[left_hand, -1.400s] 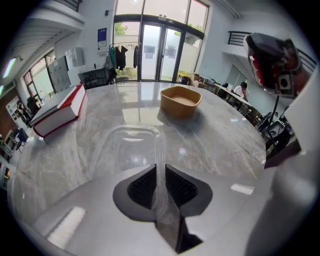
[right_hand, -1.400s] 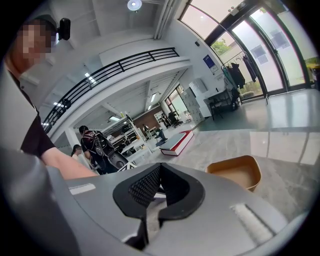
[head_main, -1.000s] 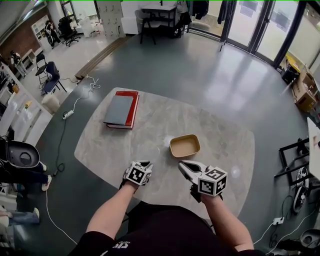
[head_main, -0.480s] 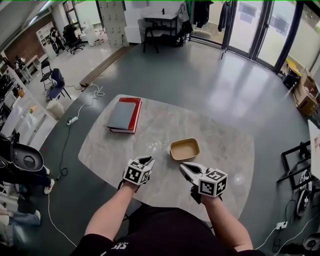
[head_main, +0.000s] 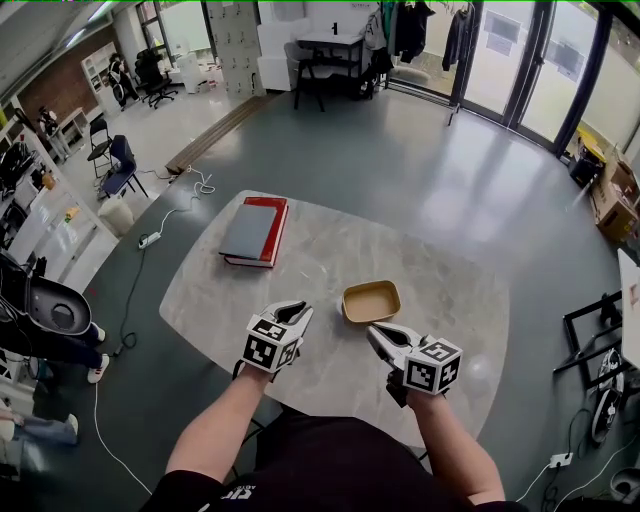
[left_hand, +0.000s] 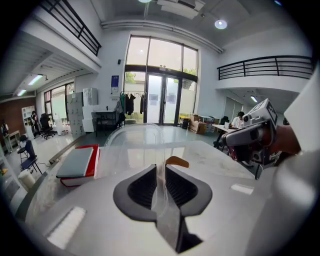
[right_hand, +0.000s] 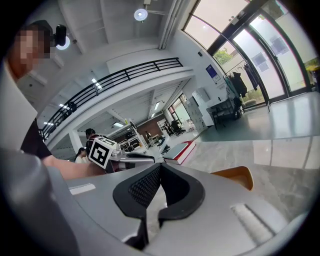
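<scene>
My left gripper (left_hand: 161, 186) is shut on the rim of a clear plastic container (left_hand: 135, 145), held up off the marble table (head_main: 440, 290) and tilted away from me. Through it a tan bowl (left_hand: 177, 161) shows on the table; that bowl (head_main: 371, 300) lies between and just ahead of both grippers. My right gripper (head_main: 376, 333) hovers near the bowl's front right, its jaws closed with nothing seen between them. From the right gripper view (right_hand: 150, 210), the left gripper (right_hand: 131, 158) is off to the left.
A red book with a grey cover (head_main: 253, 231) lies at the table's far left. The table's front edge is close under my arms. Chairs (head_main: 113, 160), a cable (head_main: 180, 190) and a desk (head_main: 330, 50) stand on the floor beyond.
The left gripper has lifted the clear container off the table and tipped it upward. The right gripper has stayed near the bowl, still closed.
</scene>
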